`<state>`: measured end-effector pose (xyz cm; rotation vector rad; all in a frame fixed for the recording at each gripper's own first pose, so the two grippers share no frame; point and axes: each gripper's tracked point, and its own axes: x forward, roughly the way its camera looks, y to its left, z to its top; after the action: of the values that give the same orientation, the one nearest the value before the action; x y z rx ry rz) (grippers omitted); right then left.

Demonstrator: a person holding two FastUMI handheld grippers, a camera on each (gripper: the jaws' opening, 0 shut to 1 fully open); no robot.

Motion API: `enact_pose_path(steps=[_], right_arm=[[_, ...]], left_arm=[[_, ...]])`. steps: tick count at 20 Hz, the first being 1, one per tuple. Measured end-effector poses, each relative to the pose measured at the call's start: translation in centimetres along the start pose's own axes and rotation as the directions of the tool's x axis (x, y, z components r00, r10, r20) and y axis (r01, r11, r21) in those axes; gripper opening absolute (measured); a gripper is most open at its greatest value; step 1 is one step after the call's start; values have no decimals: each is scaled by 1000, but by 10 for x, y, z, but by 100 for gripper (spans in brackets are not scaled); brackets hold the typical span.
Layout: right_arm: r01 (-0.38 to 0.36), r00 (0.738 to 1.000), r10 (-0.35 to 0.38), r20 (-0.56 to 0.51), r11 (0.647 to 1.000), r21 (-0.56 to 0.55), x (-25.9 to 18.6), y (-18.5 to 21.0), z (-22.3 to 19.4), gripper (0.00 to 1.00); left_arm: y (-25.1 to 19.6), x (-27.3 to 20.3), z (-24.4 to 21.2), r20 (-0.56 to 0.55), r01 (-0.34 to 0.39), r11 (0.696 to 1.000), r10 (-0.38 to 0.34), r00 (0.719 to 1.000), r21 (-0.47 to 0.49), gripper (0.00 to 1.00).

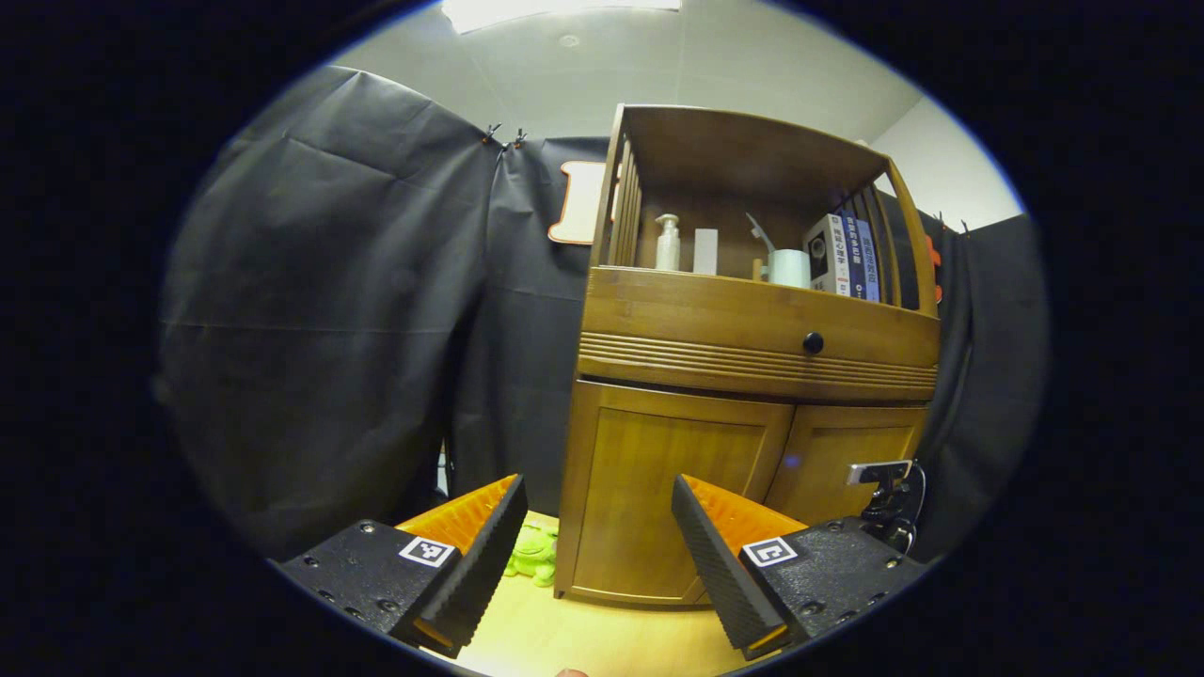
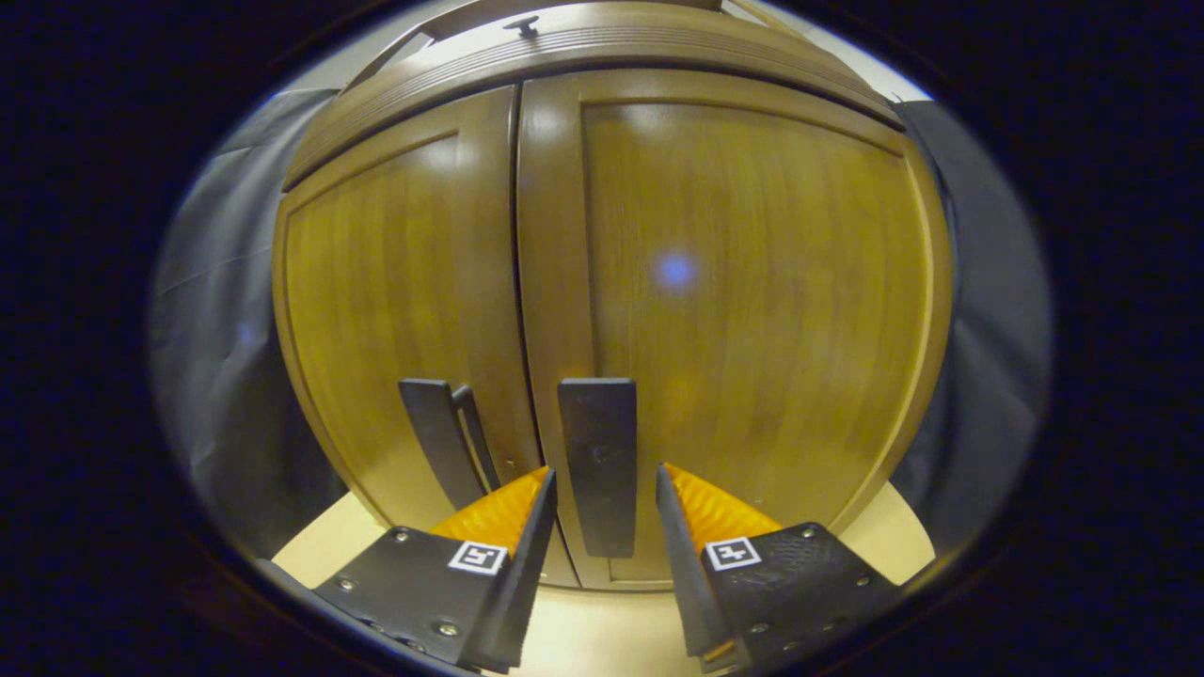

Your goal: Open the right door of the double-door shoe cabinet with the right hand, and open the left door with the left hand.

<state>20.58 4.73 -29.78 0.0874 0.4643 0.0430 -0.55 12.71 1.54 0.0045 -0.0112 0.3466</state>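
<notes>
- Your left gripper (image 1: 598, 555) hangs well back from the shoe cabinet (image 1: 752, 329), fingers spread wide apart, nothing between them.
- In the left gripper view the cabinet stands on a light wood floor (image 1: 583, 639), both lower doors closed; the left door (image 1: 658, 498) sits straight ahead between your fingers.
- A green plush toy (image 1: 534, 553) lies on the floor just beside the cabinet's lower left corner.
- The open top shelf holds a pump bottle (image 1: 667, 243), a white cup (image 1: 788, 268) and upright books (image 1: 847, 256); below it is a drawer front with a dark knob (image 1: 813, 343).
- Your right gripper (image 2: 602, 527) is close up on the doors, fingers apart.
- The right door (image 2: 752, 301) carries a dark vertical handle (image 2: 598, 461); its lower part sits between your right fingers, and no pad is visibly pressing on it.
- The left door's handle (image 2: 442, 451) is just beside it, across the centre seam, untouched.
- In the left gripper view the other gripper (image 1: 884, 498) shows near the right door's lower part.
</notes>
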Motion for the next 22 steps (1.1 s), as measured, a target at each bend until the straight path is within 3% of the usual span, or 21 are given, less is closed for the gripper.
enact_pose_path(steps=[1,2,4,5,6,7,12,19,20,22], right_arm=[[-19,1000,20,-18,1000,16,-1,4,-3,45],[-11,999,12,-49,1000,18,-5,1,-7,43],[-4,1000,5,-30,1000,4,1,2,-6,31],[-1,1000,0,-18,1000,-9,2,3,-5,30],[4,1000,-4,-30,1000,-1,0,4,-7,34],[8,1000,-8,-28,1000,8,-1,4,-4,22],[1,999,-1,-43,1000,3,-4,3,-4,22],[-6,999,6,-34,1000,5,-3,3,-3,22],[-11,999,12,-37,1000,8,-3,4,-3,27],[-18,999,18,-40,1000,13,-2,5,-4,22]], left_arm=[[5,-1,0,1,-12,1000,12,1000,1,96],[9,-2,1,4,-24,1000,24,1000,2,96],[16,-4,3,10,-44,999,44,999,1,95],[17,-4,1,9,-49,999,49,999,-1,92],[18,-4,1,9,-52,999,52,999,-7,95],[19,-4,1,12,-54,998,54,998,-14,95],[24,-5,5,28,-75,997,75,997,-14,92],[19,-18,10,37,-78,997,78,996,-3,95],[16,-20,11,40,-73,997,73,997,-4,93],[6,-24,13,45,-56,998,56,997,-3,96]])
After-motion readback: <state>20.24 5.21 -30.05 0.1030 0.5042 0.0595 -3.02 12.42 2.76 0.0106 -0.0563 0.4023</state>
